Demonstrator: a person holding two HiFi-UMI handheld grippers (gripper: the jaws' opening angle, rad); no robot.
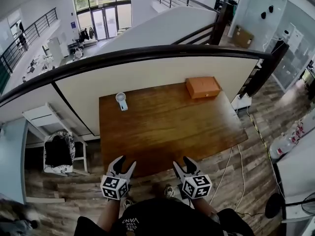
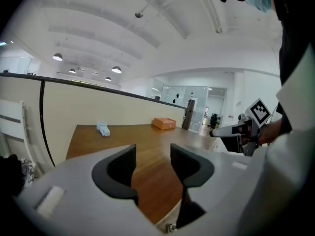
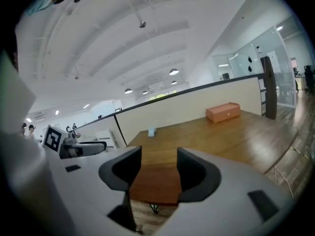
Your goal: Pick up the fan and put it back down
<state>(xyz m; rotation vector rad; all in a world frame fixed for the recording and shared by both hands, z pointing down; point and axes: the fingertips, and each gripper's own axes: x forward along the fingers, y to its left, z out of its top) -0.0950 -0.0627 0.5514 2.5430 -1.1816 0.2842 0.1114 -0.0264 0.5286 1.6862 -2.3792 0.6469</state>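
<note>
Two grippers are held just short of the wooden table's near edge: the left gripper and the right gripper, jaws parted, nothing gripped. The small white fan is seen near the far left corner, well apart from both.

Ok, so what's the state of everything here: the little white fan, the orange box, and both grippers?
Small white fan: resting on the brown wooden table, far left part, untouched.
Orange rectangular box: lid closed, near the table's far right corner.
Left gripper: jaws apart, nothing between them, by the table's near edge.
Right gripper: jaws apart, empty, by the near edge too.
</note>
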